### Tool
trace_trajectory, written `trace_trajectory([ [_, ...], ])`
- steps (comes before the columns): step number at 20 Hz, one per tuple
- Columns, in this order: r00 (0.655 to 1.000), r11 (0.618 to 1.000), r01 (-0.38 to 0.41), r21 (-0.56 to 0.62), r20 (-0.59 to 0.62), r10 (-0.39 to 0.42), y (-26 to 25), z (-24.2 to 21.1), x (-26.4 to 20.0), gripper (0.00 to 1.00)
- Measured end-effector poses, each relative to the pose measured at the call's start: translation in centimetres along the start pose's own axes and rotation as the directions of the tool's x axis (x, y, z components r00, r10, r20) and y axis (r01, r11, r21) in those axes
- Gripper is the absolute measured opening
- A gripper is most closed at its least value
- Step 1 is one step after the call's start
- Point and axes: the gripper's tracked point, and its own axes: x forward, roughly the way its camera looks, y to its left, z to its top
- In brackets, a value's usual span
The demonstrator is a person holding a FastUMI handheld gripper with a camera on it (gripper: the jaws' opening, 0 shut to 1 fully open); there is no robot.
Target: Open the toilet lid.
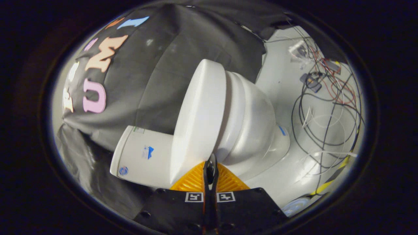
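Note:
The view is rolled on its side, with the floor off to the right. A white toilet stands just ahead of my fingers. Its lid lies flat down on the bowl, and the white tank rises behind the lid. My gripper is shut, its two fingers pressed together with nothing between them. The fingertips sit right at the lid's rim, at the seam where the lid meets the bowl. Whether they touch the rim I cannot tell.
The black cloth wall hangs behind the toilet and tank. On the white floor beyond the bowl lies a tangle of black, red and white cables with small electronic parts. Yellow-black tape runs along the floor near my fingers.

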Motion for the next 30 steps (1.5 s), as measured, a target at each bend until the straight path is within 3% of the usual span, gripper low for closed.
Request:
trace_trajectory([
  [11,0.996,0.959,0.094,-0.266,0.031,-0.089,7.4,1.8,-2.2,0.00],
  [20,0.983,0.915,0.180,-0.360,0.107,-0.152,13.1,1.8,-3.3,0.00],
  [30,0.975,0.872,0.217,-0.439,0.140,-0.172,17.2,1.2,-3.4,0.01],
])
